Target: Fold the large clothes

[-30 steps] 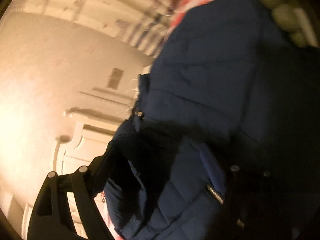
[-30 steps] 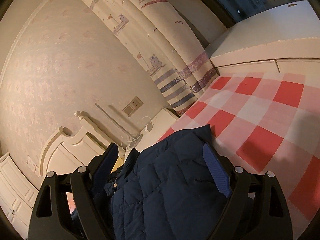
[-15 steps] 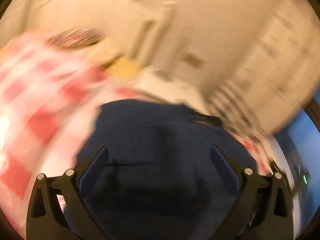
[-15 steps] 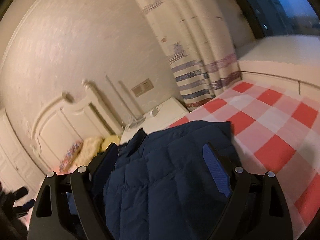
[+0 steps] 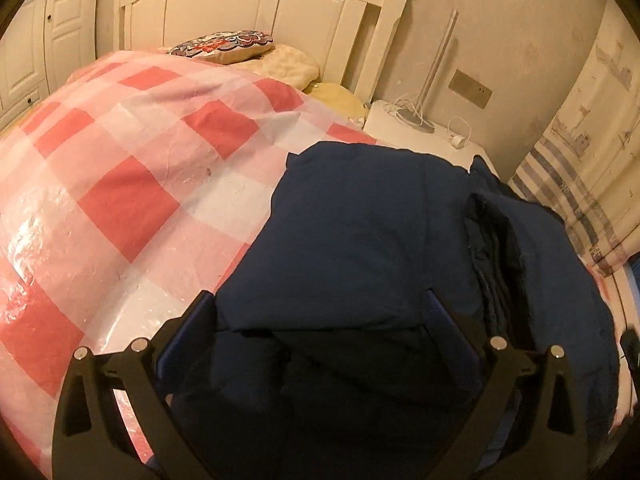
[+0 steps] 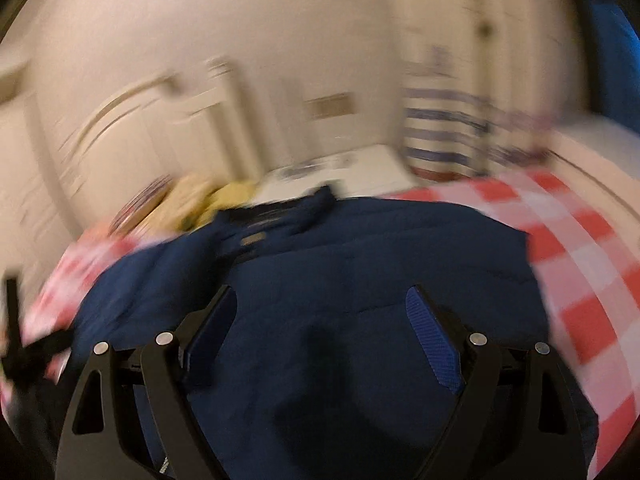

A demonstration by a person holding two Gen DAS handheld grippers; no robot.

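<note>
A navy puffer jacket [image 5: 360, 240] lies folded on a bed with a red and white checked cover [image 5: 132, 184]. My left gripper [image 5: 318, 312] is open, with its fingers wide apart over the near edge of the jacket and fabric between them. In the blurred right wrist view the jacket [image 6: 360, 264] fills the lower half. My right gripper [image 6: 320, 304] is also open, its fingers spread over the jacket. The jacket's collar [image 6: 288, 216] points toward the headboard.
A white headboard [image 5: 280, 4], a patterned pillow [image 5: 224, 44] and a yellow pillow [image 5: 340, 96] are at the bed's head. A white nightstand [image 5: 416, 132] with a lamp pole and cables stands beside it. A striped curtain [image 5: 576, 168] hangs at the right.
Both grippers have swung round to face the headboard. The jacket, held up in front of the left camera before, now lies flat on the bed. The right view is still blurred by movement.
</note>
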